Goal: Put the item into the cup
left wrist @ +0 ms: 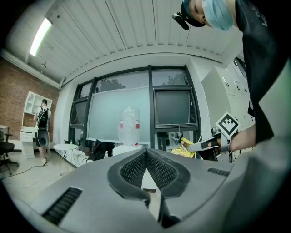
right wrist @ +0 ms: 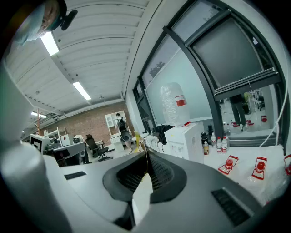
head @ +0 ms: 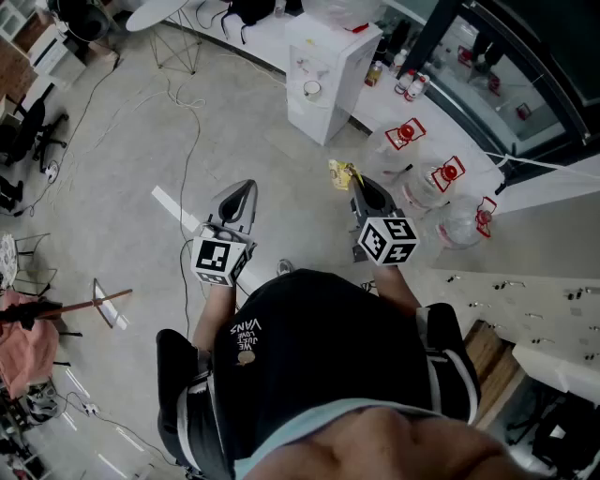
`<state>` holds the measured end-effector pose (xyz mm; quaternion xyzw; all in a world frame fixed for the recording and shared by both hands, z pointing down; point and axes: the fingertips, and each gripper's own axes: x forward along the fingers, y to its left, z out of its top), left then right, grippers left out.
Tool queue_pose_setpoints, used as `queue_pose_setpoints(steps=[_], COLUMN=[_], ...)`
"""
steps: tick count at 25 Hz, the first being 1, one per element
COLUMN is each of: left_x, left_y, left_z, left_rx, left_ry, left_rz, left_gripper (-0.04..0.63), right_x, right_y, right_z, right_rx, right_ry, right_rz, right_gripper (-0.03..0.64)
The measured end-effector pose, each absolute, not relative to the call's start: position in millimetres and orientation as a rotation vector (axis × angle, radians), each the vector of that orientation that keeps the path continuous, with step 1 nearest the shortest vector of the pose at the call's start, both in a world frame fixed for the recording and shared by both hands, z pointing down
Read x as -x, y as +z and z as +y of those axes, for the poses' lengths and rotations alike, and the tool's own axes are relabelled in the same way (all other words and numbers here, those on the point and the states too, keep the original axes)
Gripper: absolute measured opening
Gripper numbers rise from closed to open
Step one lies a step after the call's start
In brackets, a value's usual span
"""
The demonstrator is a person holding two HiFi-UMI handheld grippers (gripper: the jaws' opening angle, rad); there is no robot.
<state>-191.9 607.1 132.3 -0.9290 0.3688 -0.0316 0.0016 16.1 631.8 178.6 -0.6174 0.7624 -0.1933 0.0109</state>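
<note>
Yellow packet is pinched edge-on in the clenched right gripper, at three o'clock of the left gripper, which is clenched on nothing.

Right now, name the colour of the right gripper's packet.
Yellow packet; clearest in the left gripper view.

Grey concrete floor with loose cables and white water dispenser.

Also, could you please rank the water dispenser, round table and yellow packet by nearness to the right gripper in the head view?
1. yellow packet, pinched by the right gripper.
2. water dispenser, straight ahead.
3. round table, far upper left.
</note>
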Motion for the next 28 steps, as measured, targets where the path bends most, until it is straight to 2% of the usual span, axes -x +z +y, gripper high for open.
queue_pose_setpoints(steps=[19,28], left_x=[223.2,214.9], left_y=[155.7,176.1], left_z=[563.9,510.2], left_rx=[3.032,3.054], left_ry=[-0.108,-0.151], left_rz=[0.995,0.992], left_gripper=[0.019,0.018], right_x=[23.9,16.8], right_y=[188.7,202.1], right_z=[584.9,536.4], right_rx=[1.954,1.967], right_ry=[-0.636,-0.676], right_rz=[2.267,2.252], right_gripper=[0.046,0.046])
